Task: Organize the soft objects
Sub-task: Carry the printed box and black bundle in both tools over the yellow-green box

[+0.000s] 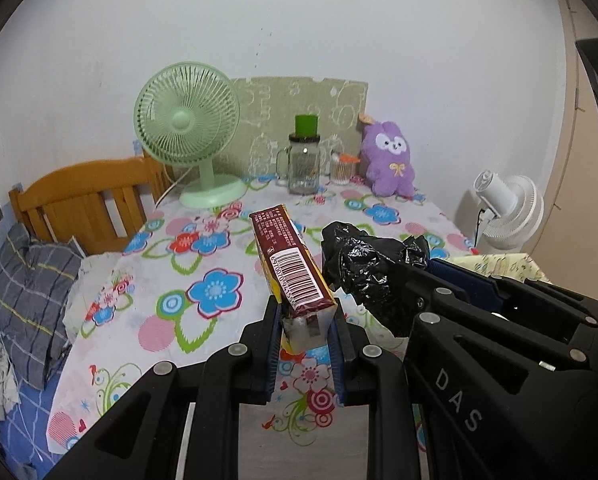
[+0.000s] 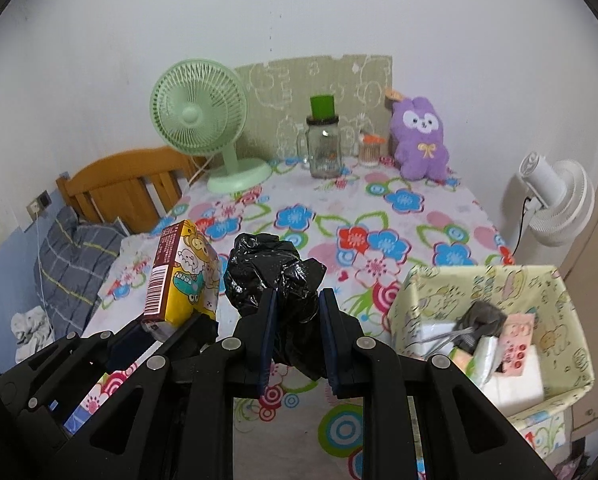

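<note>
My left gripper (image 1: 305, 312) is shut on a soft tissue pack (image 1: 289, 264) with a maroon barcode side and yellow cartoon faces, held above the floral table (image 1: 187, 264). The pack also shows in the right wrist view (image 2: 183, 276). My right gripper (image 2: 297, 304) is shut on a crumpled black plastic bag (image 2: 271, 276), held beside the pack; the bag also shows in the left wrist view (image 1: 363, 264). A pale yellow patterned box (image 2: 555, 292) stands at the table's right front, holding several soft items. A purple plush toy (image 2: 419, 140) sits at the back right.
A green desk fan (image 2: 203, 120) stands at the back left. A glass jar (image 2: 325, 148) with a green cup on top and a small swab holder (image 2: 370, 152) stand before a cardboard panel. A white fan (image 2: 559, 204) stands right; a wooden bed with pillow (image 2: 75, 264) lies left.
</note>
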`<state>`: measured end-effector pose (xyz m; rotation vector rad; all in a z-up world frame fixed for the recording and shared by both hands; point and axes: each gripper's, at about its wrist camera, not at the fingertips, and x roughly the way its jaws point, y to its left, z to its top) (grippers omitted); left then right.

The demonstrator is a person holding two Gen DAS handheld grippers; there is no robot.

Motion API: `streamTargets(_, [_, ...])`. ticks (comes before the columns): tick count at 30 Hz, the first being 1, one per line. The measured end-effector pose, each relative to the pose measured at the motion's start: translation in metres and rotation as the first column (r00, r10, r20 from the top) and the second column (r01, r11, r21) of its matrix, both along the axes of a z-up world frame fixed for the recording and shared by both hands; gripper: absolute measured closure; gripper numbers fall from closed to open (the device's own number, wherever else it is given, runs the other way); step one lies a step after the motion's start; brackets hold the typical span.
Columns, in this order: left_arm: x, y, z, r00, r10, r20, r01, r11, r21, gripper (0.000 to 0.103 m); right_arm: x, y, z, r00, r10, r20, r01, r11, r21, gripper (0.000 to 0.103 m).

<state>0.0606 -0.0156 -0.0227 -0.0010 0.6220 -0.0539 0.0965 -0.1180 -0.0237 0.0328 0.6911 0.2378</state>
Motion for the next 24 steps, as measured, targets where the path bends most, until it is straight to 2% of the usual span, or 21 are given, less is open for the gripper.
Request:
streamTargets(13, [-0.012, -0.027, 0.034, 0.996, -0.051, 0.078, 0.051, 0.999, 0.004, 0.083, -0.017, -0.025, 0.038, 0.994, -0.035, 0.099, 0.035, 0.999, 0.000, 0.079])
streamTargets(24, [-0.009, -0.059, 0.036, 0.990, -0.117, 0.083, 0.117, 0.993, 0.003, 0.082, -0.022, -0.060, 0.044, 0.988, -0.104, 0.118, 0.103, 0.995, 0.016, 0.079])
